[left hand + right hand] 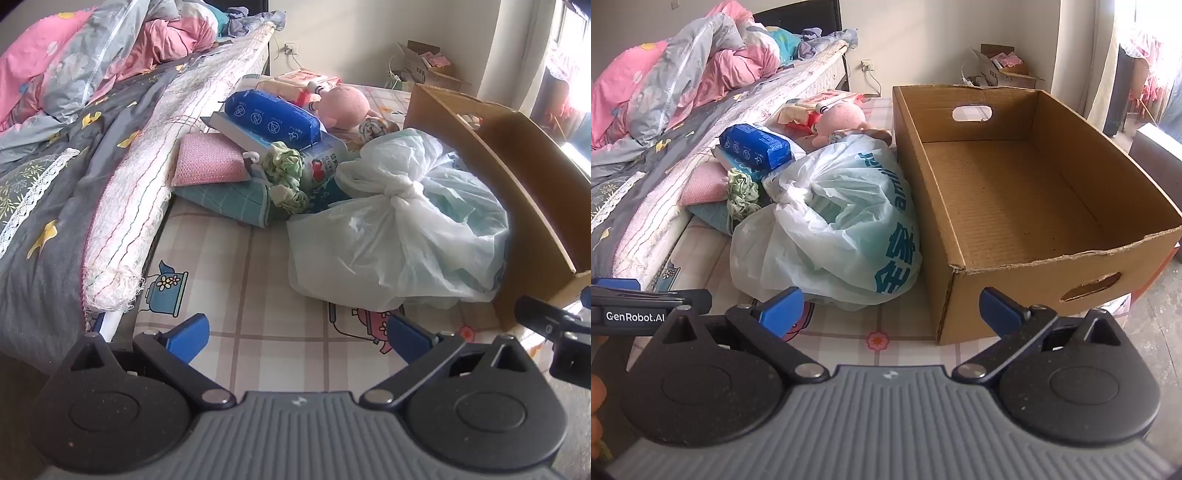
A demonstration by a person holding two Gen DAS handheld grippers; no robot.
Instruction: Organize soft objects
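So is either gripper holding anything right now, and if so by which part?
Nothing is held. The left gripper and right gripper both stand open and empty above the mat, short of the tied plastic bag.

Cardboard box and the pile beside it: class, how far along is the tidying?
Done: nothing; the cardboard box is empty. In hand: nothing; the left claw and right claw are open. Left: the knotted plastic bag, blue packet, pink plush toy, pink sponge.

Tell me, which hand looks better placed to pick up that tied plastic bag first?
Probably left: the left gripper, open, faces the bag head-on; the right gripper, also open, points between bag and empty box.
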